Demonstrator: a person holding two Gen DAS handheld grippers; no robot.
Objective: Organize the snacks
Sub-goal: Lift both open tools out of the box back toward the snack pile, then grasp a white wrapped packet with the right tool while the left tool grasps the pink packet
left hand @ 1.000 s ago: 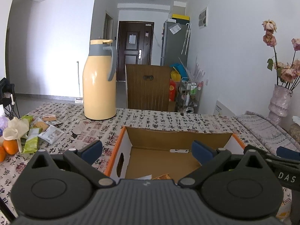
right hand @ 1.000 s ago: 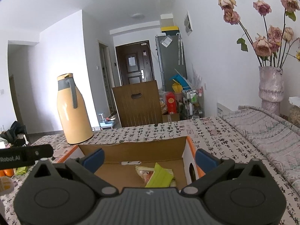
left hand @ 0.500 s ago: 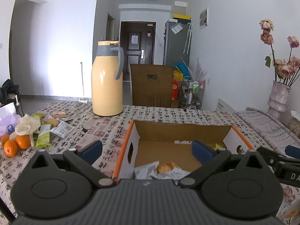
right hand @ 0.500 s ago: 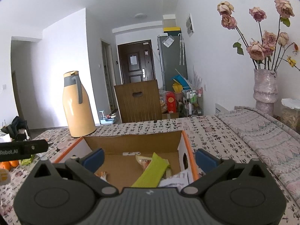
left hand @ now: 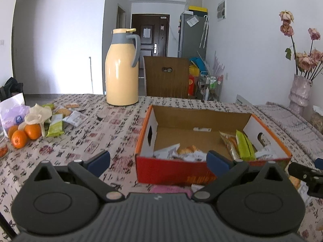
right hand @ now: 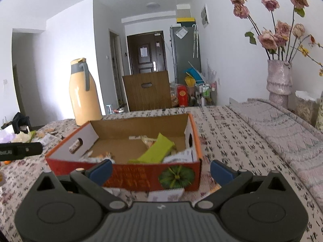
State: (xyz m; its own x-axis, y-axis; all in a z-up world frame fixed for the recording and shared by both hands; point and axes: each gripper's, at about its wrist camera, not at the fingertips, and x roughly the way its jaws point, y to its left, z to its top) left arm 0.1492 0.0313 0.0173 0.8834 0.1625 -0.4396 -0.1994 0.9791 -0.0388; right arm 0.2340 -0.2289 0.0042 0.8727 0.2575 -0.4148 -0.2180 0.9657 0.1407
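An open cardboard box (left hand: 173,169) with red-orange outer walls sits on the patterned tablecloth, also seen as the box (right hand: 139,173) in the right wrist view. Inside lie several snack packets, among them a green bar (left hand: 243,146), green bar (right hand: 156,151), and white wrappers. My left gripper (left hand: 158,162) is open and empty, just short of the box's near wall. My right gripper (right hand: 160,169) is open and empty too, in front of the near wall. More loose snacks (left hand: 66,117) lie at the left of the table.
A tall yellow thermos (left hand: 122,70) stands behind the box to the left. Oranges (left hand: 25,134) and a plastic bag (left hand: 12,111) sit at the far left. A vase of dried roses (right hand: 279,80) stands at right on a folded blanket. A wooden chair back (left hand: 166,76) rises beyond the table.
Both grippers have drawn back and up from over the box; its near wall and contents now show in front of them. Both stay open and empty.
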